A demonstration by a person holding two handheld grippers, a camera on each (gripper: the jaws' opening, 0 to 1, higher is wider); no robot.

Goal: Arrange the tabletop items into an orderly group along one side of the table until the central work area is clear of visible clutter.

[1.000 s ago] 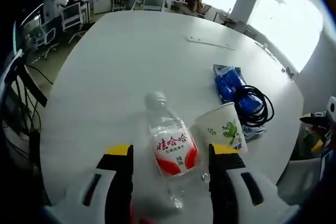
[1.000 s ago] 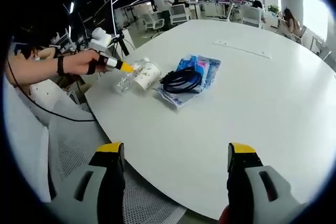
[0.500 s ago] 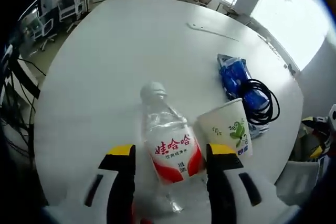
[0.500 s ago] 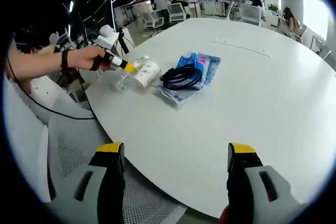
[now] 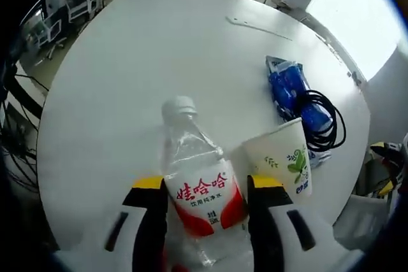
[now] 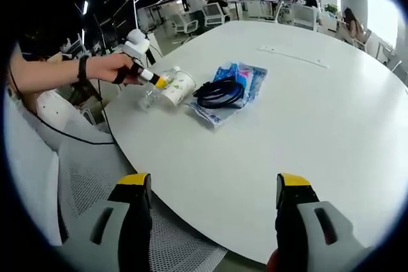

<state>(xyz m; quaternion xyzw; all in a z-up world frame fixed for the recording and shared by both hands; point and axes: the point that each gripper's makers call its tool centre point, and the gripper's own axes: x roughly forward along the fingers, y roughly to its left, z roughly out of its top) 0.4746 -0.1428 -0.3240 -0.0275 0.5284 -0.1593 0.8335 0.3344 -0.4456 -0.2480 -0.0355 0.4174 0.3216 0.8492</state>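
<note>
The left gripper (image 5: 207, 192) has advanced; its spread jaws now flank the lying water bottle (image 5: 199, 189), apparently ready to clamp. The right gripper (image 6: 213, 189) hangs spread, holding nothing.

Open right claw (image 6: 213, 221) over table (image 6: 319, 113)

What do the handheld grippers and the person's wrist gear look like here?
Both the left gripper and the right gripper have pale grey jaws with black slot marks and yellow tips. In the right gripper view, the person's hand wears a dark wristband, and a thin black cable trails below the arm.
</note>
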